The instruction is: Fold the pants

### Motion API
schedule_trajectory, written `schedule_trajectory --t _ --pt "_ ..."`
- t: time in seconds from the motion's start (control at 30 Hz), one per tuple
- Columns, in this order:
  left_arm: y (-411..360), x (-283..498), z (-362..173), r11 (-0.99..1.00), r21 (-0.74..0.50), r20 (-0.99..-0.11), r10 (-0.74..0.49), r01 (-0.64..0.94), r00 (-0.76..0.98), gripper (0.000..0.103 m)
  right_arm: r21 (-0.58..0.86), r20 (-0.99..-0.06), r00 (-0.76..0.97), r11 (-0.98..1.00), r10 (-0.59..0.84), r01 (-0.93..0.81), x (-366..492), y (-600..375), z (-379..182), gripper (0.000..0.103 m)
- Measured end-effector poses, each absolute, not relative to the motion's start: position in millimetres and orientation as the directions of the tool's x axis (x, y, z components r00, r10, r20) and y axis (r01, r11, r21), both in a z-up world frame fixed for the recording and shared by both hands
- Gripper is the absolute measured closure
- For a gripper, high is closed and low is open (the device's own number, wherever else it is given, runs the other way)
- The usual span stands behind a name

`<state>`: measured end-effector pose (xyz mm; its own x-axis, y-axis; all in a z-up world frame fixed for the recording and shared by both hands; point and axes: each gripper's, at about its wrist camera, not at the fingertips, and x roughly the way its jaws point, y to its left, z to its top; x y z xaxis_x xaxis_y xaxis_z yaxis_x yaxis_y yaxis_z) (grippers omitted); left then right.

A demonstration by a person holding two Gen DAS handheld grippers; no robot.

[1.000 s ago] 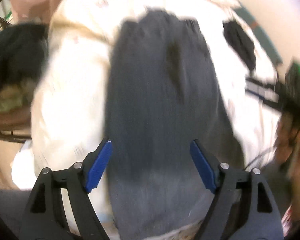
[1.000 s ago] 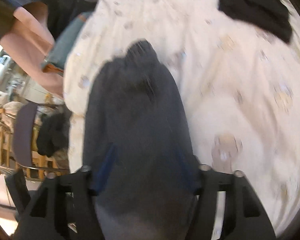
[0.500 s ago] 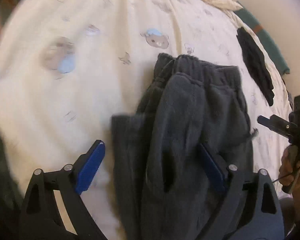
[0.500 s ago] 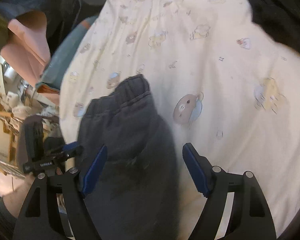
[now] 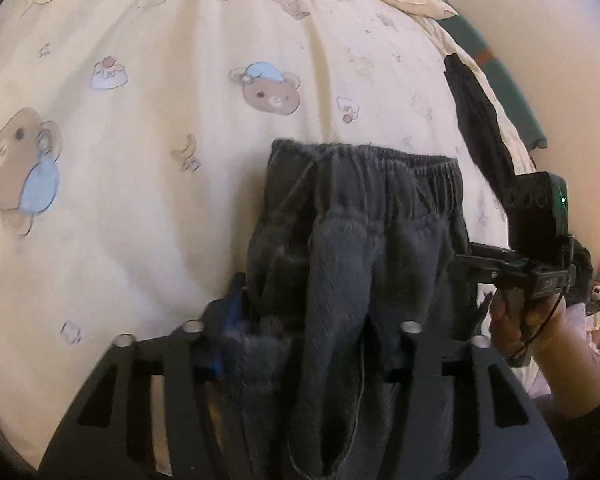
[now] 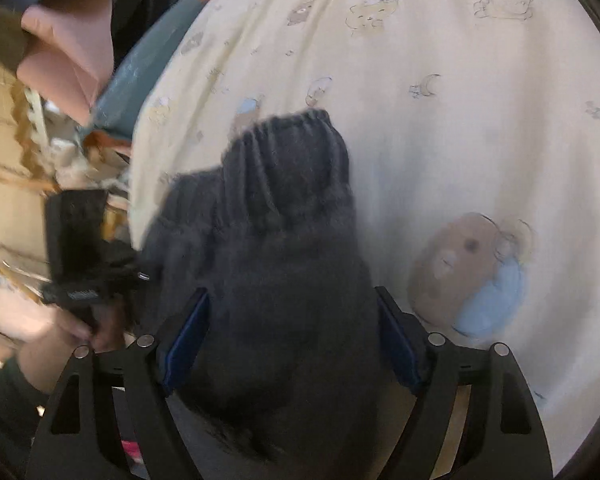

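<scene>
Black garment (image 5: pixel 480 120) beside pants (image 5: pixel 360 240)

No legible text. Small white label on the left gripper (image 6: pixel 78 294) body, seen from right wrist cam: too blurred to read. Sheet (image 5: pixel 140 160) has cartoon prints only.

Hidden and blurred parts

The pants (image 5: pixel 352 264) cover the left gripper's (image 5: pixel 308 344) right pad — their near end runs off frame; the right wrist view is motion-blurred.
</scene>
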<state>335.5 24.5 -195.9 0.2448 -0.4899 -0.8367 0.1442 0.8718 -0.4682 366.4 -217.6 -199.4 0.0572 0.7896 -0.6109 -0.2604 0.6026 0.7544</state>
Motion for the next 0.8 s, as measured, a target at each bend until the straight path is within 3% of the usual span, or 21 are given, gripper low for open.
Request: schedule_trajectory --t 0.07,0.13,0.2,0.4,0.5,0.8 --pt "14 334 -192 0.884 -0.422 -0.851 -0.462 0.199 0.249 0.077 0.716 -0.638 0.031 0.609 0.769 -0.341 362 -198 -187 0.021" --pt "15 332 -186 0.88 -0.424 -0.846 -0.469 0.213 0.255 0.081 0.643 -0.692 0.033 0.636 0.721 -0.427 355 -189 -178 0.049" --pt "18 332 -177 0.87 -0.439 -0.833 -0.488 0.226 0.262 0.082 0.625 -0.706 0.039 0.648 0.707 -0.435 356 -197 -174 0.056" --pt "12 308 -123 0.844 -0.403 -0.793 -0.515 0.355 0.326 0.083 0.604 -0.643 0.111 0.59 0.758 -0.536 325 -212 -113 0.057" --pt "5 288 -96 0.826 -0.331 -0.773 -0.515 0.456 0.372 0.083 0.544 -0.658 0.14 0.596 0.74 -0.591 308 -219 -90 0.057" --pt "-8 186 -32 0.722 -0.081 -0.703 -0.53 0.688 0.474 0.083 0.196 -0.681 0.288 0.547 0.673 -0.814 191 -215 -13 0.058"
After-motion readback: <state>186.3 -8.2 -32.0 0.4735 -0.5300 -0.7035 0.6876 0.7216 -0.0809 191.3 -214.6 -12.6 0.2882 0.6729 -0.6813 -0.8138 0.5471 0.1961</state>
